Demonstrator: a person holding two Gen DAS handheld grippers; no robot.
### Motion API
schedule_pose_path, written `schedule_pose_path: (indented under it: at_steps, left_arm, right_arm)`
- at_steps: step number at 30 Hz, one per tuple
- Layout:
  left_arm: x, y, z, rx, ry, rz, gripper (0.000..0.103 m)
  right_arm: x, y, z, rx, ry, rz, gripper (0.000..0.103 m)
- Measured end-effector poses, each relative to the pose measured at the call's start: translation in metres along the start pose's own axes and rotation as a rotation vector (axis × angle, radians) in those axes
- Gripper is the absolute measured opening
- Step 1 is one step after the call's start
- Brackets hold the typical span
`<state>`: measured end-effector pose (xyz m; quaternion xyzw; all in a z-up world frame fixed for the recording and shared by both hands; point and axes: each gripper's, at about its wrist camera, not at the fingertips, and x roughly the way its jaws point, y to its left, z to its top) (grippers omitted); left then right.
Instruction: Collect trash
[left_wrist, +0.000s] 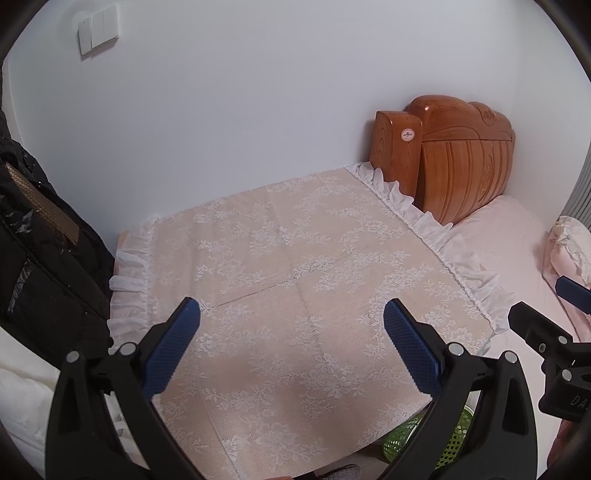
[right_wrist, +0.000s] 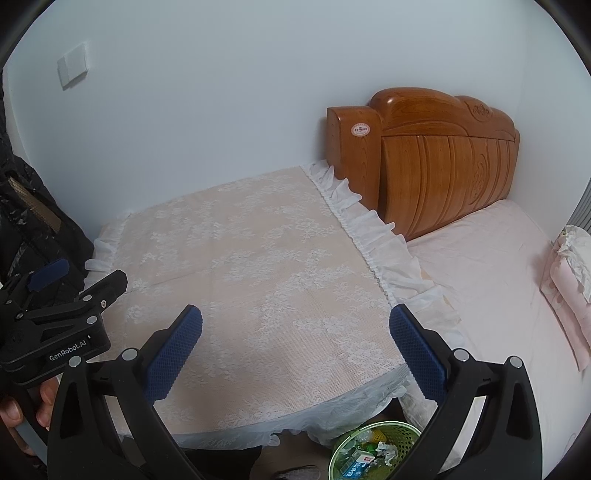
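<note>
Bedroom corner, pale wall (right_wrist: 221, 110) with a white switch plate (right_wrist: 72, 71) high at the left.

Surface: table covered by a lace cloth (right_wrist: 258, 288), peach ground with white flower pattern and a white ruffled edge; its top is bare of objects in both views.

Bed: carved wooden headboard (right_wrist: 436, 162) beside the table's far right corner; pale pink sheet (right_wrist: 487, 288) stretches to the right, with a folded pink item and crumpled white material (right_wrist: 570, 266) at the far right edge.

Left side: dark quilted garment or bag (left_wrist: 44, 258) with a tan zipper strip hangs beside the table.

Task item: green mesh basket (right_wrist: 373, 450) on the floor below the table's near right corner, holding wrappers, crumpled paper and small packets. In the left wrist view only a part of its green wall shows behind a finger.

Left gripper (left_wrist: 291, 336): black frame, blue ribbed pads (left_wrist: 173, 347), jaws spread wide over the cloth, nothing between them. A hand (right_wrist: 26, 417) grasps its handle at the lower left of the right wrist view.

Right gripper (right_wrist: 295, 343): same build, jaws likewise spread wide and empty, above the table's near edge, basket just below its right finger.
</note>
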<state>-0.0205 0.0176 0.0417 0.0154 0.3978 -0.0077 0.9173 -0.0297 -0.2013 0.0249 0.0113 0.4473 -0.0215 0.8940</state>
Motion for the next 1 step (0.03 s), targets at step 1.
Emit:
schedule_pose_path:
  at_steps: [1]
  left_arm:
    - [0.0004,-0.0001,0.0003,0.000,0.001,0.000,0.095]
  right_arm:
    - [0.0002,-0.0001,0.0007,0.000,0.000,-0.001,0.101]
